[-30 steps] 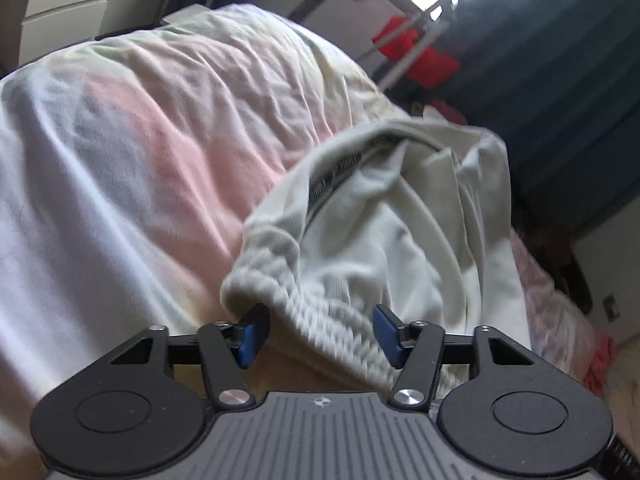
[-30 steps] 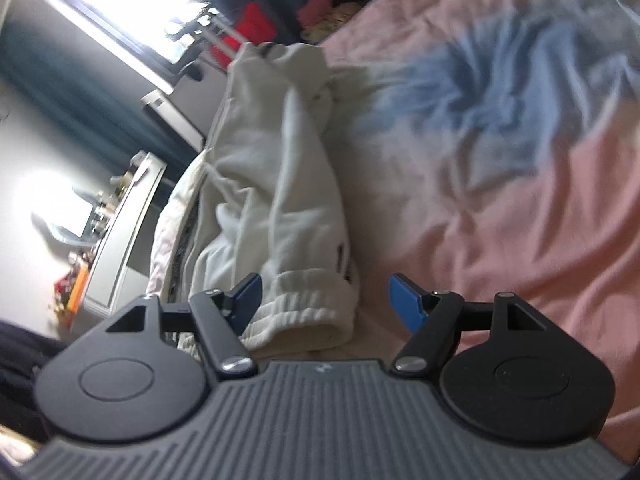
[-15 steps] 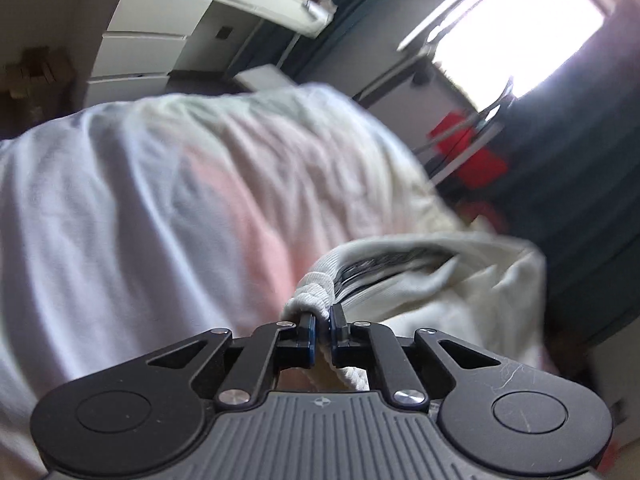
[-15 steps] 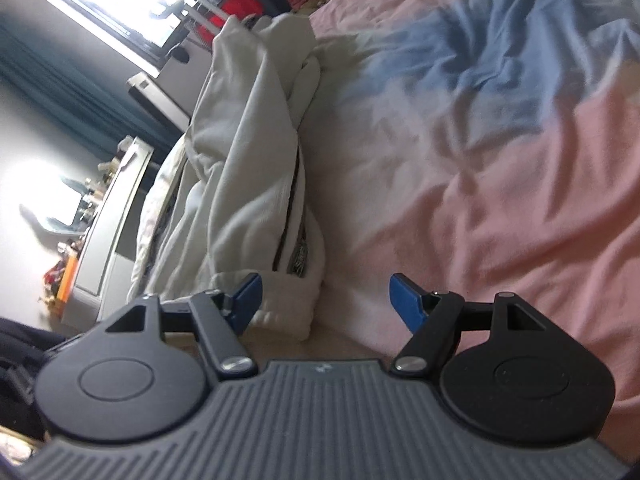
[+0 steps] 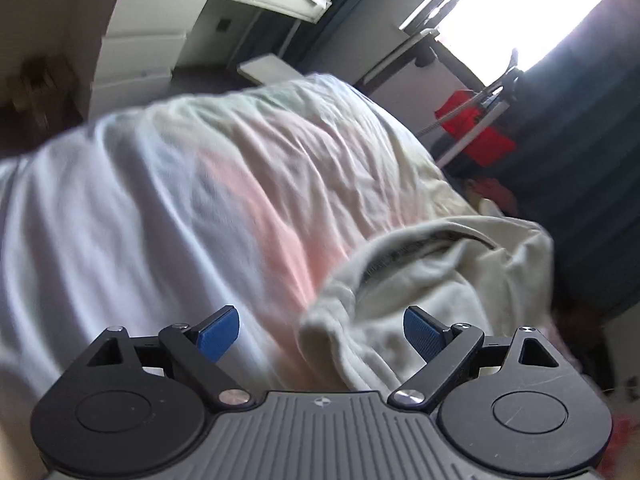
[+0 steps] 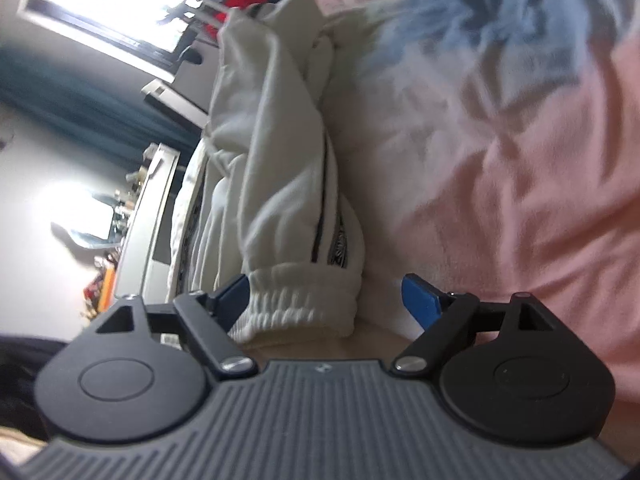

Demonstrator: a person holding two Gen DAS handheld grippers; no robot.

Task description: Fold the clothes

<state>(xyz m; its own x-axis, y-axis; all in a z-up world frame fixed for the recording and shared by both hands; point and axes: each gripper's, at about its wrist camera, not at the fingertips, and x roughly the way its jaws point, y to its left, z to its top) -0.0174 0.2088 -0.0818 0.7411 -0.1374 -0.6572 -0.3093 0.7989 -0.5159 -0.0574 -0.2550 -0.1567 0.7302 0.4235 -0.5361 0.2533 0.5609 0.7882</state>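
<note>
Left gripper [image 5: 321, 331]: jaws wide apart, empty; ribbed cuff [image 5: 340, 344] between them, ungripped.
Right gripper [image 6: 326, 297]: jaws wide, empty; other cuff [image 6: 298, 305] just beside its left finger.
White sweatpants [image 6: 280, 168]: bunched lengthwise on the pink-and-blue bedspread [image 5: 180, 200], legs seemingly doubled, view blurred.
Progress: early; cuff-to-waist folds and smoothing remain.
Beyond: window [image 5: 516, 8].

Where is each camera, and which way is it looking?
Left wrist: sits on the left gripper, looking along its open blue fingers across the bed toward the window.
Right wrist: sits on the right gripper, tipped sideways, looking along the white pants, whose ribbed cuff lies between its open fingers.
Both see the pants, bed and window.
</note>
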